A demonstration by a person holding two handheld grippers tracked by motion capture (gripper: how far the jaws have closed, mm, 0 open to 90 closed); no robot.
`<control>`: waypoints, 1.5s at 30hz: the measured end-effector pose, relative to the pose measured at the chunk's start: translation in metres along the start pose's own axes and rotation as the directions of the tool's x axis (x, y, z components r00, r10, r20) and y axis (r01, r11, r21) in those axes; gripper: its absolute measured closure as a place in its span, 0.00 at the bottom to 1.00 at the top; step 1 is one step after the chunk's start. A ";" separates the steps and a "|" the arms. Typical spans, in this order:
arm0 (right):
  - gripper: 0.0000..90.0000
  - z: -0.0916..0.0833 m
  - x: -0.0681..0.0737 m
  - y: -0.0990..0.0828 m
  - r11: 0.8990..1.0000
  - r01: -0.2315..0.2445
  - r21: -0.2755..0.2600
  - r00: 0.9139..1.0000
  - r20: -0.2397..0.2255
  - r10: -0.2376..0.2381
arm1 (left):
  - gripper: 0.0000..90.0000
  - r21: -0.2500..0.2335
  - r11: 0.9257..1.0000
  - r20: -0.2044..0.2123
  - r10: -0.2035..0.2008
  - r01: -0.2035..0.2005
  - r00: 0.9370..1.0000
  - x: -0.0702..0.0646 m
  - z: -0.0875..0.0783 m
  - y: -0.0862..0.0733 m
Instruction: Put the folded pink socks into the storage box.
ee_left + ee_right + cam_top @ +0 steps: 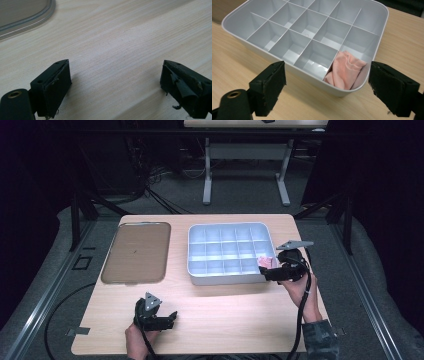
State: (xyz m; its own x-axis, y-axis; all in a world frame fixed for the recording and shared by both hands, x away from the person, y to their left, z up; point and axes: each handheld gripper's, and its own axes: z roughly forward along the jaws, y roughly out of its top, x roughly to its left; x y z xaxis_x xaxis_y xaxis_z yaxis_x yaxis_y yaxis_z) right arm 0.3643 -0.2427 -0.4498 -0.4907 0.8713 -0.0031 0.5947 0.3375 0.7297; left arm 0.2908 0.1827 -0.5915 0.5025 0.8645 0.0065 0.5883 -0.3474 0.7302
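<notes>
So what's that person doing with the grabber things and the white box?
A person holds a grabber in each hand. The right gripper hangs open beside the white box, where a pink cloth lies in the near corner slot. The left gripper rests open over the bare table, holding nothing.

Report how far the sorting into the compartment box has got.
Done: a pink cloth lies in a corner compartment of the grey organizer. In hand: nothing; the right tool stands open beside that corner, the left tool open over bare table. Left: the other compartments are empty.
</notes>
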 end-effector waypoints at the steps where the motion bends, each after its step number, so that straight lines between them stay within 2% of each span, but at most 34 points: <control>1: 0.14 -0.004 0.003 -0.004 1.000 0.009 -0.010 1.000 0.003 -0.009 | 0.11 -0.001 1.000 0.000 -0.001 0.001 1.000 0.000 0.000 0.000; 4: 0.12 -0.012 0.011 -0.014 0.999 0.025 -0.025 1.000 0.004 -0.025 | 0.11 0.000 1.000 0.000 0.000 0.000 1.000 0.000 0.000 0.000; 6: 0.11 -0.014 0.015 -0.021 0.999 0.019 -0.041 1.000 0.006 -0.019 | 0.11 0.000 1.000 0.000 0.000 0.000 1.000 0.000 0.000 0.000; 13: 0.08 -0.013 0.022 -0.058 1.000 0.016 -0.019 1.000 0.005 -0.016 | 0.11 0.000 1.000 0.000 0.000 0.000 1.000 0.000 0.000 0.000; 21: 0.08 0.010 0.018 -0.106 0.999 -0.045 0.013 0.999 -0.003 0.045 | 0.11 0.000 1.000 0.000 0.000 0.000 1.000 0.000 0.000 0.000; 22: 0.08 0.010 0.018 -0.106 0.999 -0.045 0.013 0.999 -0.003 0.045 | 0.11 0.000 1.000 0.000 0.000 0.000 1.000 0.000 0.000 0.000; 23: 0.08 0.017 0.018 -0.120 0.998 -0.063 0.017 0.998 -0.015 0.064 | 0.11 0.000 1.000 0.000 0.000 0.000 1.000 0.000 0.000 0.000; 24: 0.08 0.020 0.018 -0.126 0.998 -0.061 0.026 0.998 -0.016 0.062 | 0.11 -0.001 1.000 0.000 -0.001 0.001 1.000 0.000 0.000 0.000; 29: 0.08 0.031 0.017 -0.147 0.995 -0.095 0.028 0.995 -0.010 0.095 | 0.11 -0.001 1.000 0.000 -0.001 0.001 1.000 0.000 0.000 0.000; 32: 0.07 0.035 0.017 -0.153 0.996 -0.084 0.041 0.996 0.010 0.083 | 0.11 0.000 1.000 0.000 0.000 0.000 1.000 0.000 0.000 0.000; 39: 0.05 0.037 0.020 -0.157 0.999 -0.049 0.013 0.998 0.046 0.049 | 0.11 -0.001 1.000 0.000 0.000 0.000 1.000 0.000 0.000 0.000; 45: 0.04 0.038 0.020 -0.157 0.998 -0.055 0.010 0.997 0.051 0.055 | 0.11 -0.001 1.000 0.001 -0.001 0.001 1.000 0.000 0.000 0.000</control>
State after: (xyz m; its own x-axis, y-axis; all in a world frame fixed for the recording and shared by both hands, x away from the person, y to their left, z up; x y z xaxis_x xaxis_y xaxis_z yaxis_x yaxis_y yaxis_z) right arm 0.2850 -0.2651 -0.5905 -0.4244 0.9055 0.0020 0.6272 0.2924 0.7219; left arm 0.2908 0.1825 -0.5916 0.5029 0.8644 0.0048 0.5882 -0.3463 0.7308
